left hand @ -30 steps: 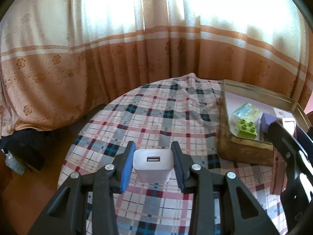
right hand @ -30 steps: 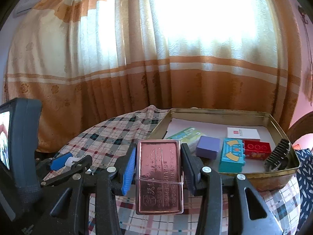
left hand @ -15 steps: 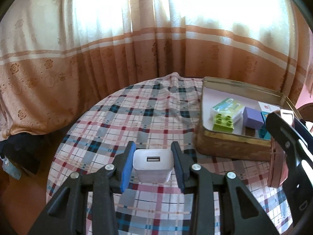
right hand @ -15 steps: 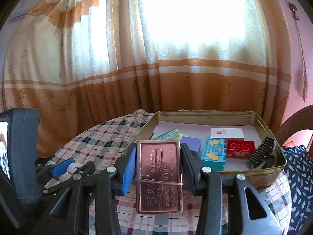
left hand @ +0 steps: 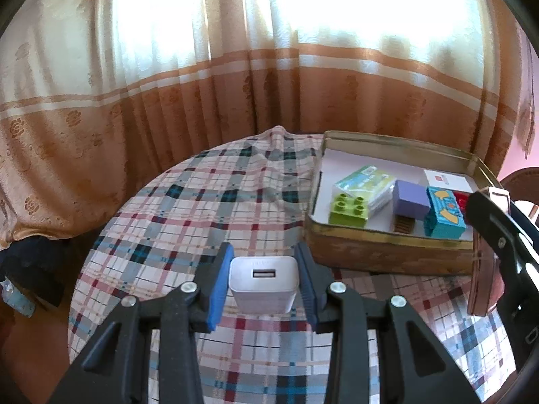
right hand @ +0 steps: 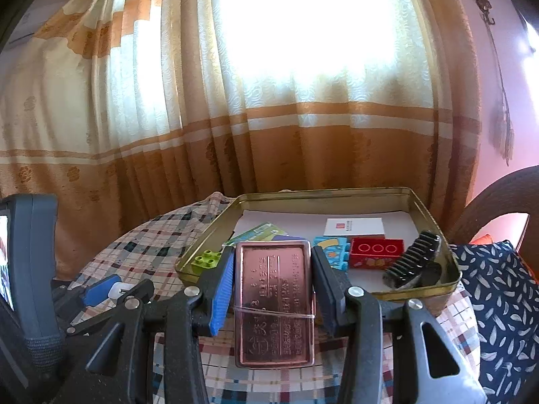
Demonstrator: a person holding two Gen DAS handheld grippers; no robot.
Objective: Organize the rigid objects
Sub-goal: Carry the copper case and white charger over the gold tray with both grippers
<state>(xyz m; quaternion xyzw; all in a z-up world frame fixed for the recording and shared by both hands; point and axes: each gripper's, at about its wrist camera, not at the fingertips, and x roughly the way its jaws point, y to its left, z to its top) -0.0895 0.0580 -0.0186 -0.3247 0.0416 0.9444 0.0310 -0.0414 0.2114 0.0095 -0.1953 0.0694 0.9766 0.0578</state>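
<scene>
Over the desk [left hand: 235, 208], with its plaid cloth, my left tool [left hand: 263, 284] is clamped on a white charger [left hand: 263, 282], USB port facing the camera, blue pad on one side and dark pad on the other pressing its flanks. The charger hangs above the cloth, clear of the desk, just short of the tin [left hand: 387, 256] that sits to its right.

My right tool [right hand: 273, 289] is clamped on a copper case [right hand: 274, 303], flat and embossed, a thin elastic band around its lower half. It is held upright between the pads, in front of the tin's near wall [right hand: 417, 294], above the desk edge. In the left view the same case [left hand: 481, 279] shows edge-on at the far right, held by the right tool [left hand: 485, 269].

Inside the tin, on white paper: a green brick [left hand: 348, 207] at the near left corner, a pale green packet [left hand: 365, 185] behind it, a purple block [left hand: 411, 198], a teal block [left hand: 443, 213], a red brick [right hand: 375, 252], a white card [right hand: 353, 227] towards the back, and a black comb [right hand: 412, 262] leaning against the right wall. A small brown thing lies beside the purple block; I cannot tell what it is.

An orange curtain [left hand: 202, 107] hangs behind the desk. A dark patterned cushion [right hand: 498, 296] lies to the right of the tin.
</scene>
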